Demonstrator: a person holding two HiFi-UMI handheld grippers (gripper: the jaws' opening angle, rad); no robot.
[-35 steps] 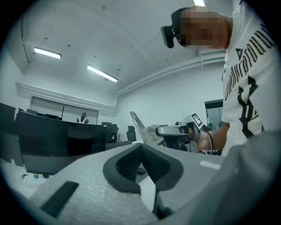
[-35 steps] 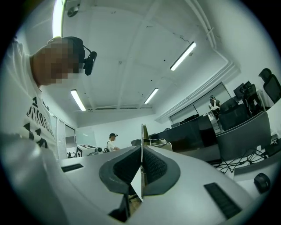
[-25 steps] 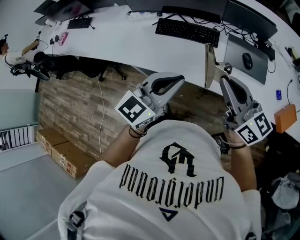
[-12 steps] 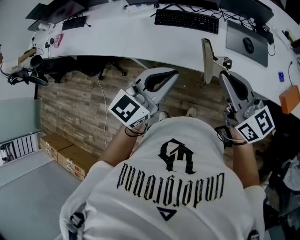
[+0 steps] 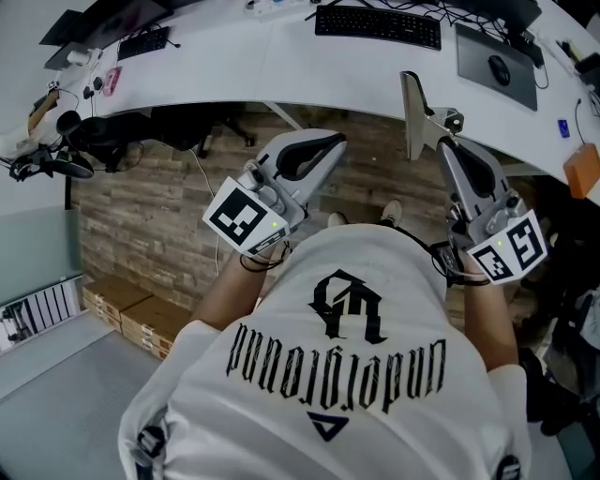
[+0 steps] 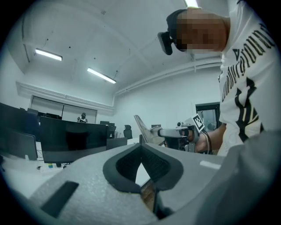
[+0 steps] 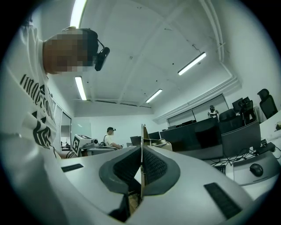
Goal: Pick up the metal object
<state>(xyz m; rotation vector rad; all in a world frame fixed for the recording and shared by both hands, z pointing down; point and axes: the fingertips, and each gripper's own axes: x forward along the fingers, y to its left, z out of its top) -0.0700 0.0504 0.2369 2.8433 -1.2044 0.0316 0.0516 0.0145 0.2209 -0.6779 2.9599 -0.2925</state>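
Note:
The metal object (image 5: 413, 112) is a flat grey plate with a small bracket, held upright over the desk's edge. My right gripper (image 5: 442, 142) is shut on its lower end. In the right gripper view the plate (image 7: 142, 132) shows edge-on as a thin line, clamped between the dark pads of the right gripper (image 7: 142, 154). My left gripper (image 5: 337, 142) floats to the left of it at about the same height. Its tips meet in the left gripper view, so the left gripper (image 6: 141, 148) is shut with nothing inside. That view also catches the plate (image 6: 143, 129) from the side.
A curved white desk (image 5: 281, 70) runs across the top, with a black keyboard (image 5: 378, 23) and a mouse on a dark pad (image 5: 497, 67). Dark chairs (image 5: 122, 131) sit under it at left. Cardboard boxes (image 5: 131, 314) lie on the floor. An orange box (image 5: 583, 169) is far right.
The person and both grippers have drawn back from the desk, which now sits higher in the head view. The plate stays in the right gripper. The left gripper has drifted left.

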